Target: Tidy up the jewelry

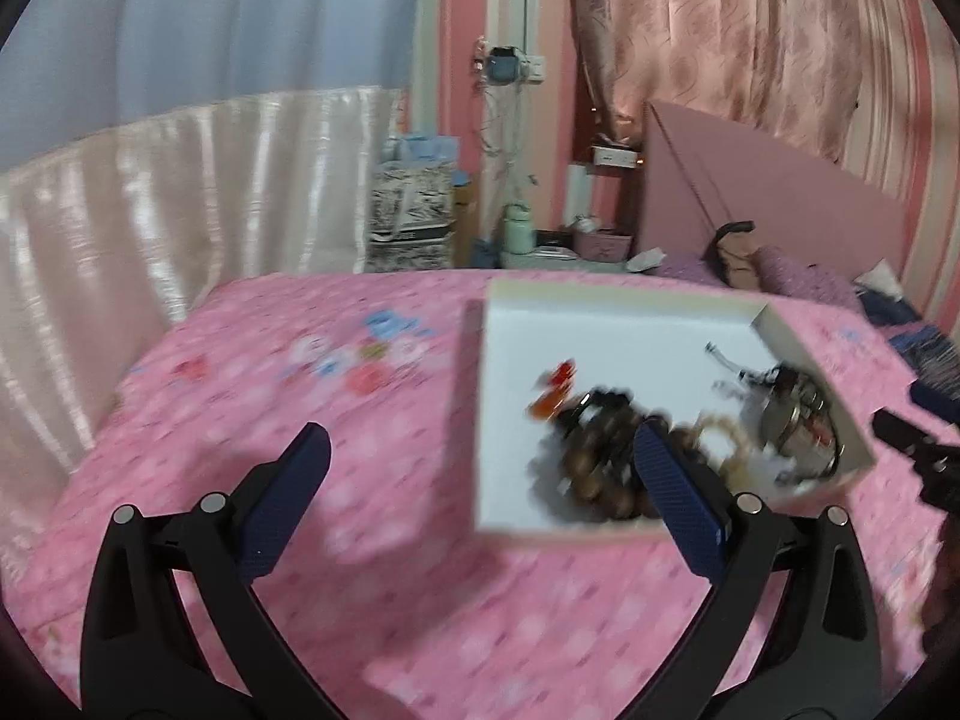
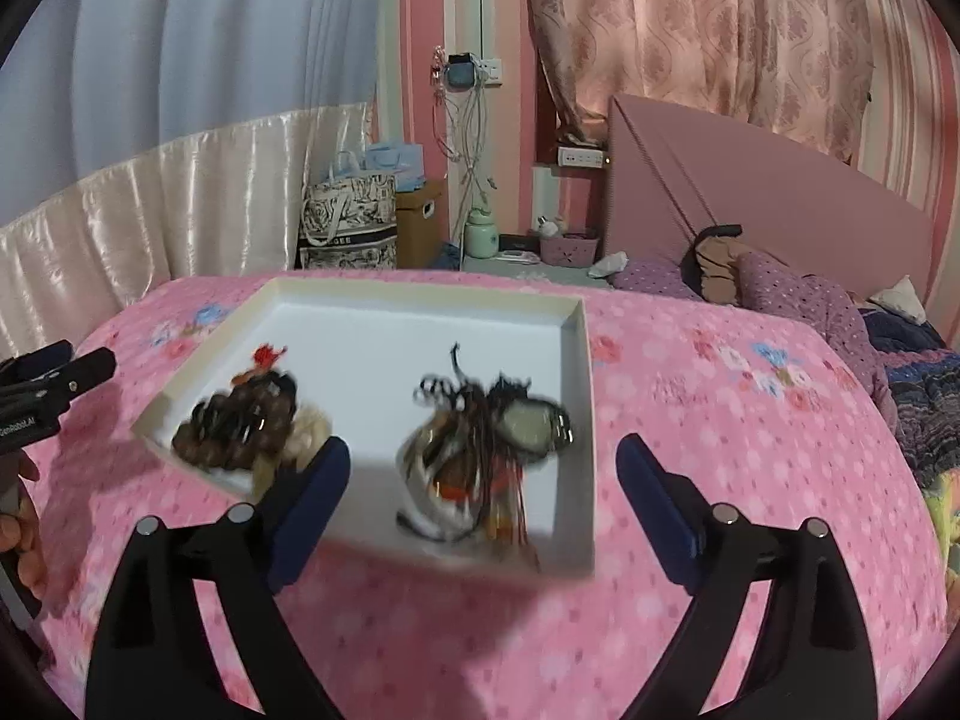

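A shallow white box [image 1: 540, 330] [image 2: 372, 312] lies on the pink bedspread. In it are a pile of brown bead bracelets [image 1: 600, 456] [image 2: 240, 420] with a red-orange piece [image 1: 555, 384] [image 2: 267, 355], and a tangle of dark cords, a pale pendant and metal pieces [image 1: 798, 420] [image 2: 486, 450]. My left gripper [image 1: 480, 456] is open and empty, its right finger over the bead pile. My right gripper [image 2: 483, 462] is open and empty, its fingers to either side of the tangle. Both views are blurred.
The pink floral bedspread [image 1: 270, 420] [image 2: 750, 450] fills the foreground. A pink headboard [image 2: 780, 198] and purple pillows [image 2: 798, 294] are at the right. Bags [image 2: 351, 222], a green bottle [image 2: 480, 237] and a small basket [image 2: 567, 249] stand beyond the bed. Each gripper shows at the other view's edge [image 1: 924, 450] [image 2: 48, 384].
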